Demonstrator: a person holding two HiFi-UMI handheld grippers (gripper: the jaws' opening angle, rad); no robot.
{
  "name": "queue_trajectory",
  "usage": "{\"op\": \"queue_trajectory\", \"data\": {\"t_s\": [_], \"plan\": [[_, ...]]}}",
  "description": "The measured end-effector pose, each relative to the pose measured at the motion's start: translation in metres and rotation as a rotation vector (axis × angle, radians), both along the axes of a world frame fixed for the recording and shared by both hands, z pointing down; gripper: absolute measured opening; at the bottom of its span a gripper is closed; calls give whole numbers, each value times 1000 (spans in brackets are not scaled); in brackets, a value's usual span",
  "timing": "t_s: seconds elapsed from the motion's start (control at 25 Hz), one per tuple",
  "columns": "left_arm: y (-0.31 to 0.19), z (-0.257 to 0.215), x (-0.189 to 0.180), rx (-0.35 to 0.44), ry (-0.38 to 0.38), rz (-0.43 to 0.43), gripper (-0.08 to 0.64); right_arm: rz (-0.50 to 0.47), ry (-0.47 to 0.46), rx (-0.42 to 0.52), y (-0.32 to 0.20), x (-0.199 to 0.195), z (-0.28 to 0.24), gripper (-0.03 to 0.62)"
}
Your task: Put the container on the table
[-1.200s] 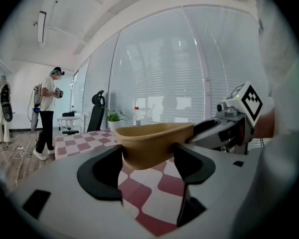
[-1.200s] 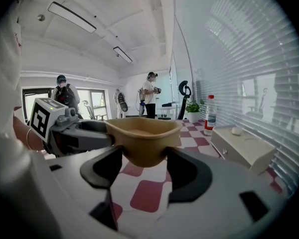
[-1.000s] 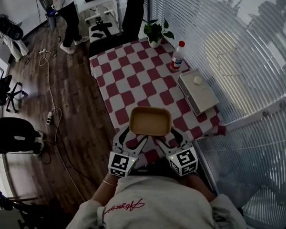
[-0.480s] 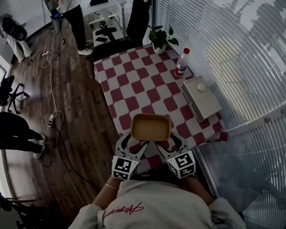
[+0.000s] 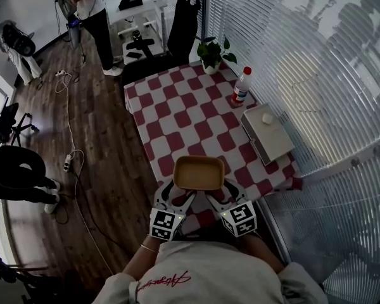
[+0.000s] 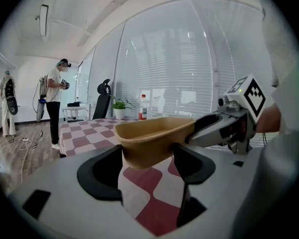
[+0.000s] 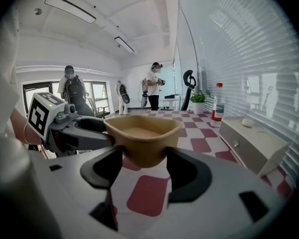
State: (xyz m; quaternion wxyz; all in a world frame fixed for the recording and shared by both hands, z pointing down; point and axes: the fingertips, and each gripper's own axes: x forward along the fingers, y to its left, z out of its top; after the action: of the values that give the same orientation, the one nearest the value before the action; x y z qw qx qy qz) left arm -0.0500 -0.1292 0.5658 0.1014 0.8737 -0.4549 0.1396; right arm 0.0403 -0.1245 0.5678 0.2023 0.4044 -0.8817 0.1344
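A tan, empty, rounded-rectangle container [image 5: 199,173] hangs just above the near end of the red-and-white checkered table [image 5: 177,106]. My left gripper [image 5: 179,194] is shut on its near left corner and my right gripper [image 5: 218,194] on its near right corner. In the left gripper view the container [image 6: 154,138] sits between the black jaws of the left gripper [image 6: 147,161], with the right gripper's body [image 6: 224,128] beyond. In the right gripper view the container [image 7: 142,138] is clamped in the right gripper [image 7: 142,163], and the left gripper [image 7: 74,131] holds the other side.
A grey drawer box [image 5: 269,132] with a small white item lies at the table's right edge. A red-capped bottle [image 5: 241,85] and a potted plant [image 5: 212,52] stand at the far end. An office chair [image 5: 180,18] and a person [image 5: 95,11] are beyond. Window blinds run along the right.
Both grippers have sunk a little with the container, which now sits lower and closer to the table's near end. The grip on it is unchanged.
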Motion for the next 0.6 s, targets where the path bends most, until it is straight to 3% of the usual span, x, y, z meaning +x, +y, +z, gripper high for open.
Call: {"op": "queue_trajectory", "data": {"t_s": [0.6], "plan": [[3, 22, 2, -50, -11, -4, 330, -8, 31, -28, 2, 2, 16, 281]]}}
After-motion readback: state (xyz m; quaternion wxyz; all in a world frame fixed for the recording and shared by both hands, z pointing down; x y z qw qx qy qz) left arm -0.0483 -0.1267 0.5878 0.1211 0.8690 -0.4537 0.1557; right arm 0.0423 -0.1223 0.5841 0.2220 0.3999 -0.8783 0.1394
